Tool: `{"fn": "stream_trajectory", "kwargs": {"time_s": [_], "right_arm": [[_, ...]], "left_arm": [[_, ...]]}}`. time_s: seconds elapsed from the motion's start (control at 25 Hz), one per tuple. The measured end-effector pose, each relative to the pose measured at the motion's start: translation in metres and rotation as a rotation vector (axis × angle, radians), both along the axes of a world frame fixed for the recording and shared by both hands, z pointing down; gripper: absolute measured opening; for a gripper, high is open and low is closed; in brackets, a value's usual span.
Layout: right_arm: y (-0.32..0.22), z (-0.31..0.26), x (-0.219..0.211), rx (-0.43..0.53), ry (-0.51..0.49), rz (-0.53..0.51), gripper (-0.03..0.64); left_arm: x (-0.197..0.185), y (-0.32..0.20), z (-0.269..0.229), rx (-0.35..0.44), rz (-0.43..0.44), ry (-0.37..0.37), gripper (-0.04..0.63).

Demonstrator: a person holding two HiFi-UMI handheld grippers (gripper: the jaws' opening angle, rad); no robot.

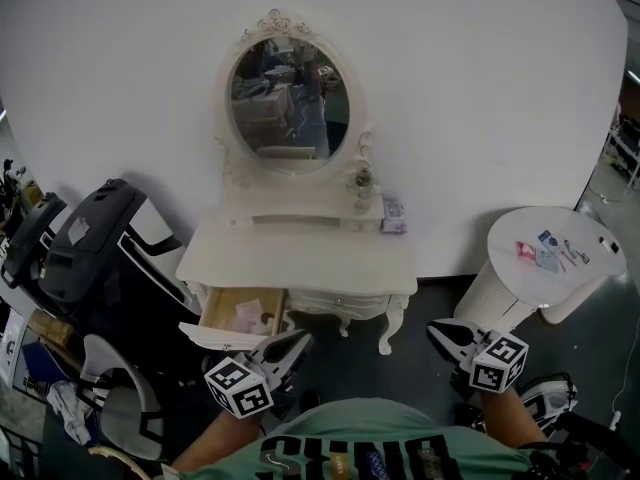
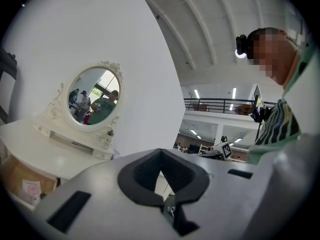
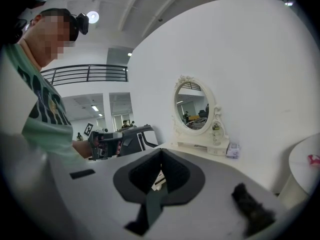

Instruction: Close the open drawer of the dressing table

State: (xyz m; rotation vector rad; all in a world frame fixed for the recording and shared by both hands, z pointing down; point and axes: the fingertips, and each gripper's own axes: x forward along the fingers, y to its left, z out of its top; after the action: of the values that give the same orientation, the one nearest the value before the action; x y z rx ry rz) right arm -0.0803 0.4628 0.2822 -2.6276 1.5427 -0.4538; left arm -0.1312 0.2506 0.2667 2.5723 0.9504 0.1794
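The white dressing table [image 1: 300, 250] with an oval mirror [image 1: 288, 98] stands against the white wall. Its left drawer [image 1: 243, 318] is pulled out and shows a wooden inside with paper in it. In the left gripper view the drawer [image 2: 22, 184] lies at the lower left. My left gripper [image 1: 300, 340] is shut and empty, just in front of the drawer's right corner and apart from it. Its jaws meet in its own view [image 2: 161, 176]. My right gripper [image 1: 435, 330] is off to the right of the table leg, shut on nothing [image 3: 160, 171].
A black chair [image 1: 95, 248] stands left of the dressing table. A round white side table [image 1: 555, 258] with small items is at the right. A small box [image 1: 393, 213] and an ornament [image 1: 362, 180] sit on the tabletop. The floor is dark.
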Motion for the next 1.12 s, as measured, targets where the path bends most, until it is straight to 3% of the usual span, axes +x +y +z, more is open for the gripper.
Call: {"fn": "stream_trajectory", "kwargs": {"time_s": [0.4,0.64,0.88,1.12], "right_arm": [[-0.071,-0.022,0.098,-0.039,0.042,0.134,0.011],[-0.127,-0.025,0.151,-0.064,0.047,0.142,0.011],[-0.163,-0.016,0.199,-0.083,0.024,0.061,0.011],[-0.189,-0.006,0.266,-0.045,-0.003,-0.098,0.011]], "left_arm": [[0.127,-0.076,-0.011,-0.025,0.138,0.056,0.008],[0.184,-0.129,-0.009,-0.028,0.165,0.066,0.008],[0.216,-0.163,0.002,-0.035,0.092,0.044,0.008],[0.242,-0.185,0.014,-0.003,-0.081,0.008,0.008]]}}
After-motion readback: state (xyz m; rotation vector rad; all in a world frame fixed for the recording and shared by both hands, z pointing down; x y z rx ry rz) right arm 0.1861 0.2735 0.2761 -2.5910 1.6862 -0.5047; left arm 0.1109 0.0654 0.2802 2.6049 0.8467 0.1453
